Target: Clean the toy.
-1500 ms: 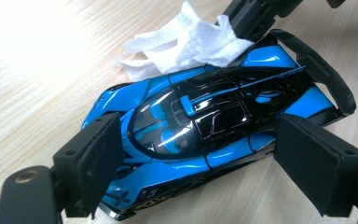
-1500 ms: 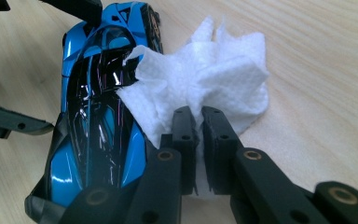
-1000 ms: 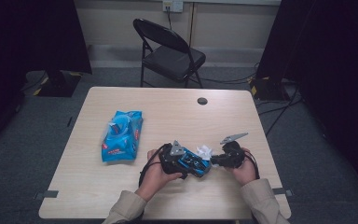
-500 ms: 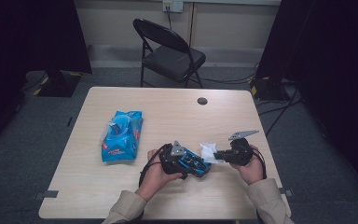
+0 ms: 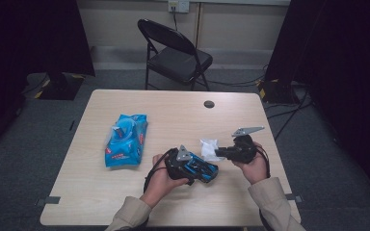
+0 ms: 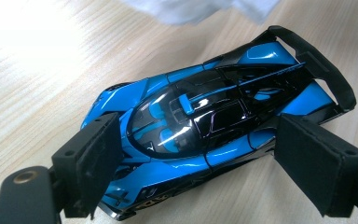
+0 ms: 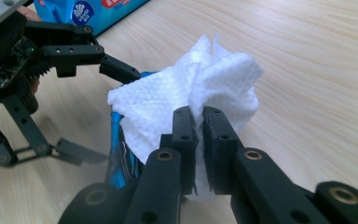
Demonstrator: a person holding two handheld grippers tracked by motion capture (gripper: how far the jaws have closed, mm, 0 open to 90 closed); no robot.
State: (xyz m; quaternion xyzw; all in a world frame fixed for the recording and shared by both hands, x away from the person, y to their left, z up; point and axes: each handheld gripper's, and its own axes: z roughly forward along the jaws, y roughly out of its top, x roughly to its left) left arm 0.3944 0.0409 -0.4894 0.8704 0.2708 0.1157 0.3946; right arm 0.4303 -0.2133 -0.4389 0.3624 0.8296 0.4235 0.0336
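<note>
Nearest the lower edge of the high view, the left gripper (image 5: 207, 171) clamps a blue and black toy race car (image 6: 214, 116) by its flanks, both pads pressed to the bodywork, the car resting on the pale wood counter (image 5: 173, 110) just below centre frame. Right of it, the right gripper (image 5: 218, 151) is pinched tight on a crumpled white wet wipe (image 7: 191, 98). Against the frames from a second ago, that wipe has lifted a touch and drawn slightly right, away from the car, while the left hand has stayed put; I'd judge one wiping pass is over and the wipe is being repositioned for another. Farther back, left of centre, the blue wet wipe pack (image 5: 125, 139) lies flat, its contents hidden. A black folding chair (image 5: 176, 53) stands beyond the counter.
</note>
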